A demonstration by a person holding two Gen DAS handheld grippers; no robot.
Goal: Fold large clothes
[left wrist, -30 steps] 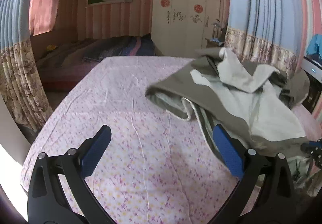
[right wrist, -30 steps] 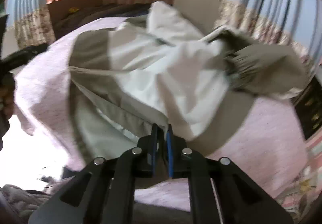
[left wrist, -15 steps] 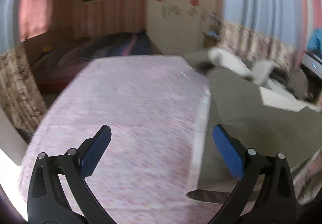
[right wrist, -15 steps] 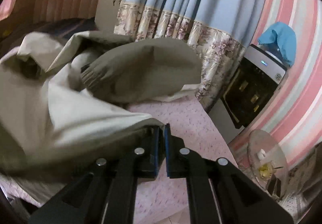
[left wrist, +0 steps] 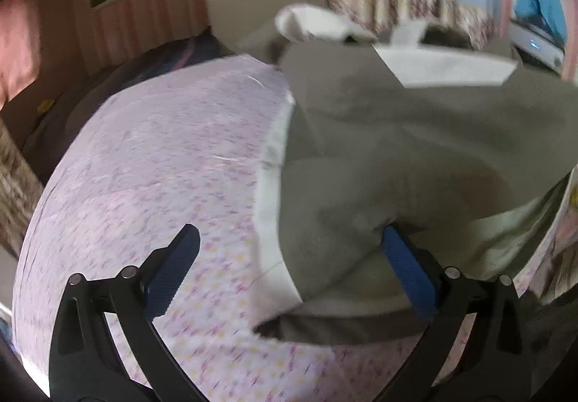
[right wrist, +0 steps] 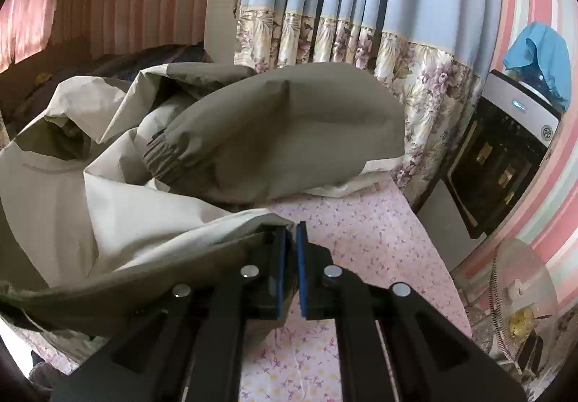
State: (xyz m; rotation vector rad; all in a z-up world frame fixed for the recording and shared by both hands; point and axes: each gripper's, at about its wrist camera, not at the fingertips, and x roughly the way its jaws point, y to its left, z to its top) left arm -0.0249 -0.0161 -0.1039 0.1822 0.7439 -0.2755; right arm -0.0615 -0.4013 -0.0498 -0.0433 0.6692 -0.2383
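Note:
An olive-grey jacket [right wrist: 281, 127] with pale lining lies rumpled on a bed with a pink flowered sheet [right wrist: 346, 232]. One sleeve with an elastic cuff [right wrist: 162, 160] lies across the top. My right gripper [right wrist: 292, 239] is shut on the jacket's hem edge at the near side. In the left wrist view the jacket [left wrist: 397, 149] covers the right half of the sheet [left wrist: 162, 156]. My left gripper [left wrist: 289, 250] is open, its right finger [left wrist: 408, 264] under the fabric's edge and its left finger [left wrist: 173, 268] over bare sheet.
Blue curtains with floral hems [right wrist: 343, 30] hang behind the bed. A dark cabinet with a white appliance and blue cloth [right wrist: 505, 127] stands at the right. A fan [right wrist: 520, 293] stands on the floor. A second dark bed [left wrist: 119, 77] lies beyond.
The right gripper pulled the jacket hem rightward, spreading the jacket flatter. The left gripper moved closer to the jacket, whose edge now lies between its fingers.

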